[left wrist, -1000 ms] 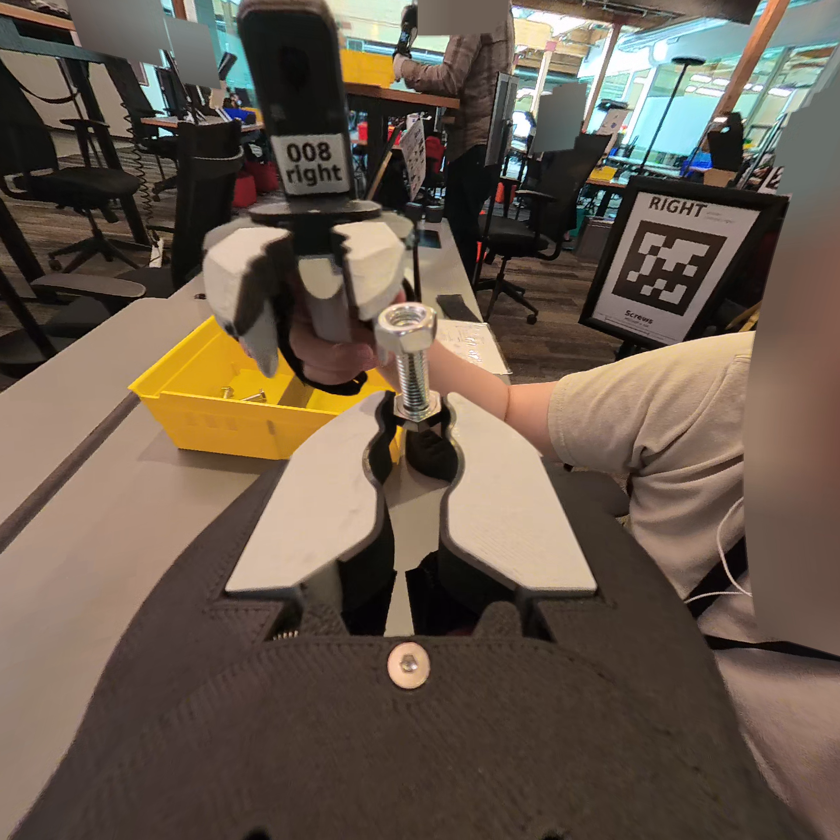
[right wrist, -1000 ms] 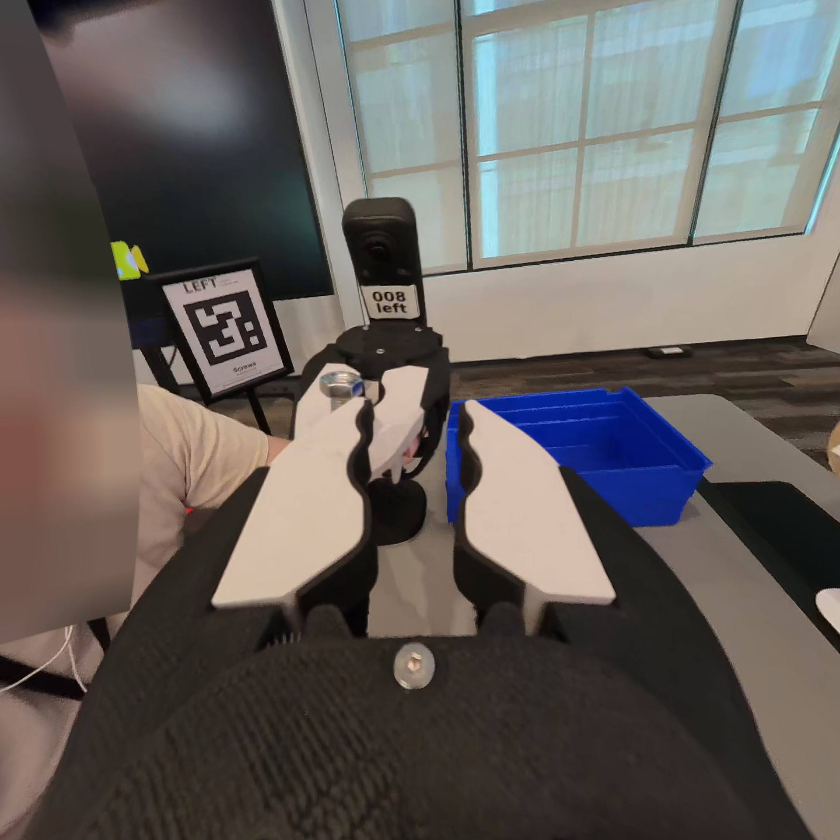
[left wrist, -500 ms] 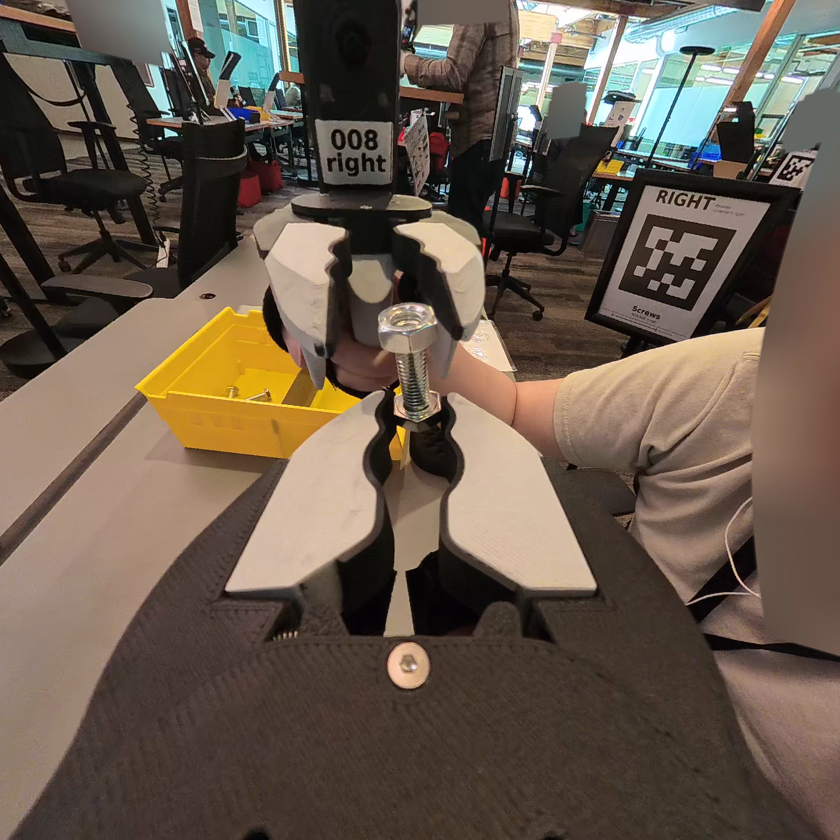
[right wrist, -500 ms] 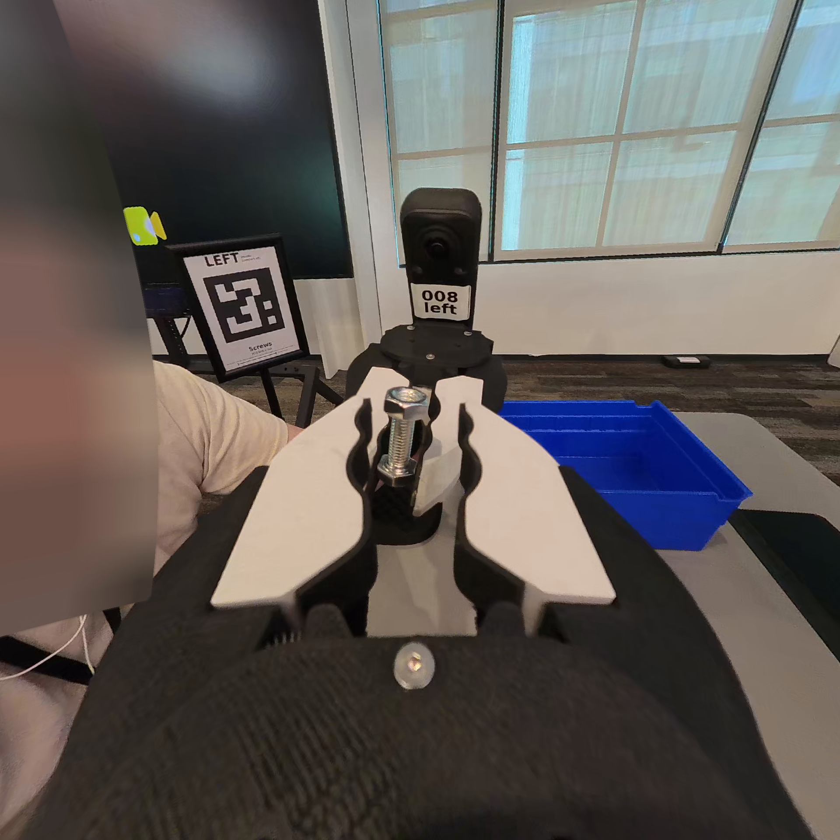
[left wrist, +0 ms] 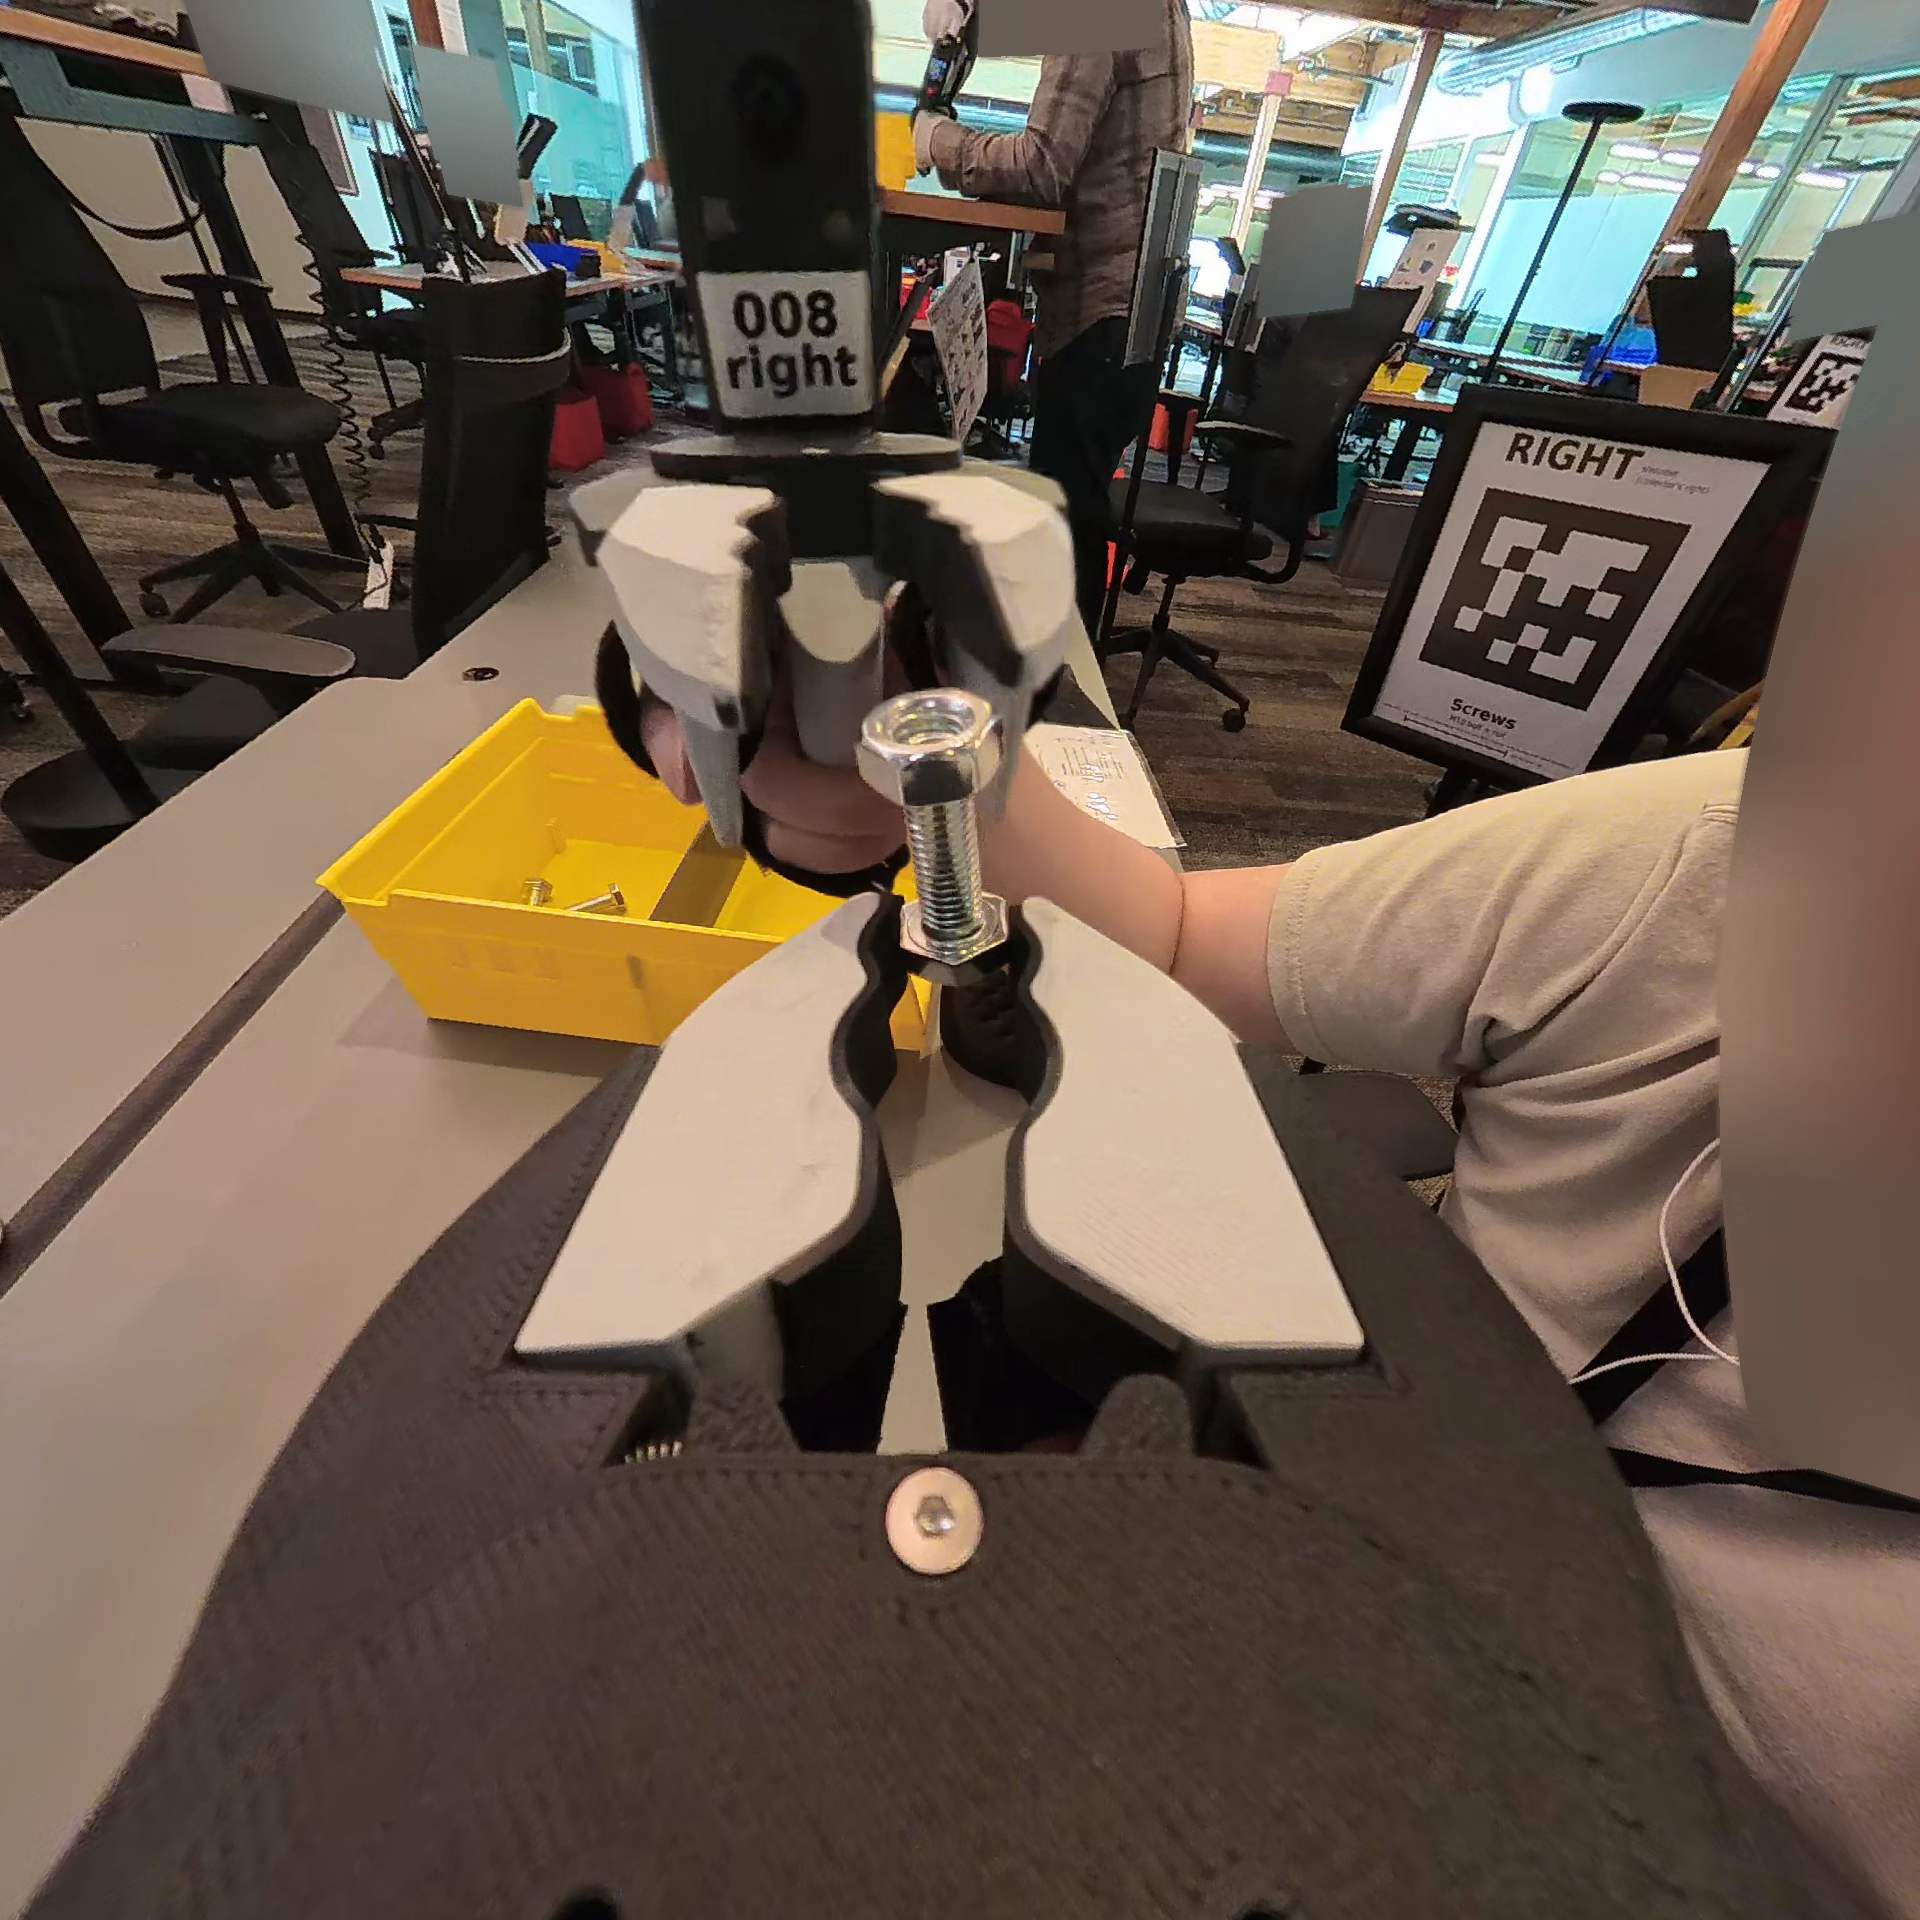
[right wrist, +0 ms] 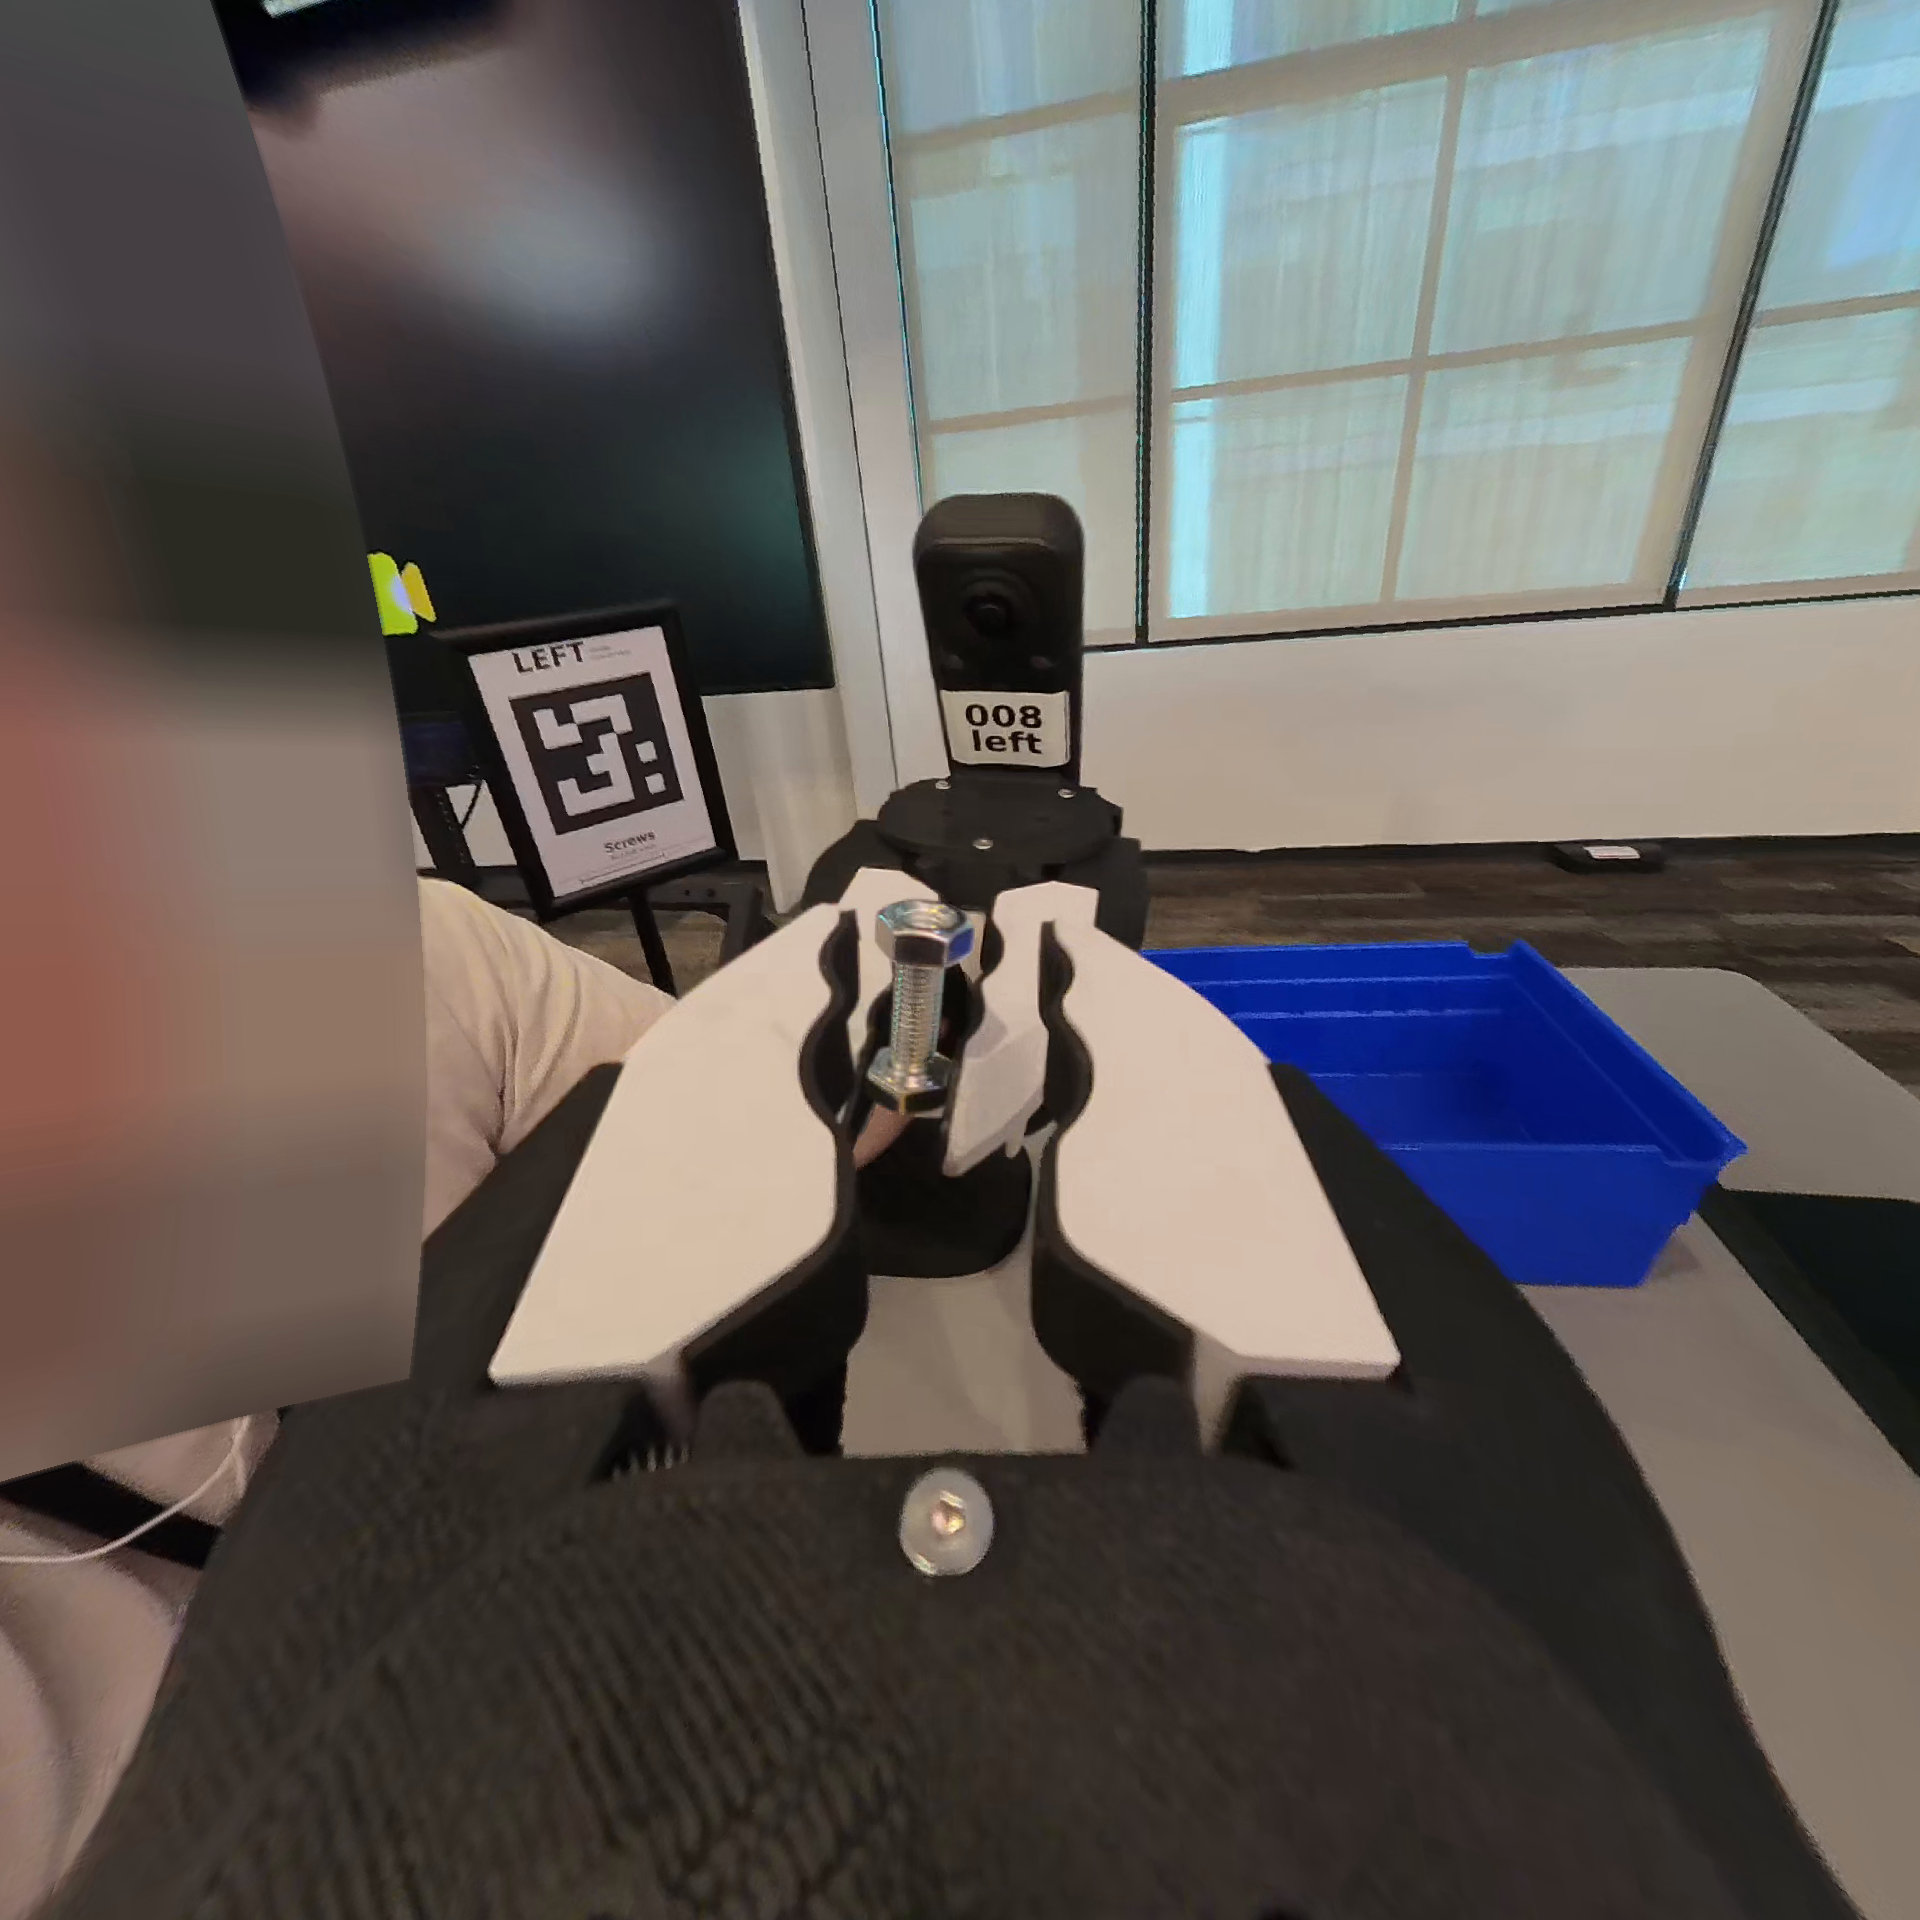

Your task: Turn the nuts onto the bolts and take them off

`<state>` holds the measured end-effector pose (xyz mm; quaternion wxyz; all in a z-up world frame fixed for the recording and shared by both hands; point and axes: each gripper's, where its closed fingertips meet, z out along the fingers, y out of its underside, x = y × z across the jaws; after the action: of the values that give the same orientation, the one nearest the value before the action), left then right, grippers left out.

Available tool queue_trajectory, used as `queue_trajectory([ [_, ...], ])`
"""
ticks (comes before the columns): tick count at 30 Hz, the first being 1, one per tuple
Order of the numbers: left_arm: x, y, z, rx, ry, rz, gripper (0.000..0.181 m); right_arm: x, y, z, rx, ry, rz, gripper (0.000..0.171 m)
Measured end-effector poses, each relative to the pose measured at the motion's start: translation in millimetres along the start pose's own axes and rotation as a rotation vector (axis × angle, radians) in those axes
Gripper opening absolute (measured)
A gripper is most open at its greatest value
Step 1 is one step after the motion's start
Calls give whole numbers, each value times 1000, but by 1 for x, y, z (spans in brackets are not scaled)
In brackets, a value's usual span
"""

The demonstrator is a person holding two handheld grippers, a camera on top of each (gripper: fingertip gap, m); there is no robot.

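The bolt stands upright in the air above the grey bench, between the two grippers. Its flat head sits at the bottom, pinched between the fingers of the left gripper, which are narrow and hold it tight. A nut sits at the very top of the threads.

The right gripper comes from the other side and faces the left one, level with the nut. Its fingers are wide apart on both sides of the nut and do not look closed on it.

The bolt and nut are shiny metal, so they are probably hard, stiff, small and a bit slippery. The best place to hold the nut is on its flat sides, not its corners.

A yellow bin with spare bolts sits on the bench behind, and a blue bin on the other side.
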<state>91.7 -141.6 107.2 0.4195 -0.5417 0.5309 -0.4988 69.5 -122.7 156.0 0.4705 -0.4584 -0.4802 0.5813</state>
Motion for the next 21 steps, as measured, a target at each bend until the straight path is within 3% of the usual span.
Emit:
queue_trajectory([
  [21,3,0,1,-6,4,6,18,6,3,-2,-21,29,-20,33],
])
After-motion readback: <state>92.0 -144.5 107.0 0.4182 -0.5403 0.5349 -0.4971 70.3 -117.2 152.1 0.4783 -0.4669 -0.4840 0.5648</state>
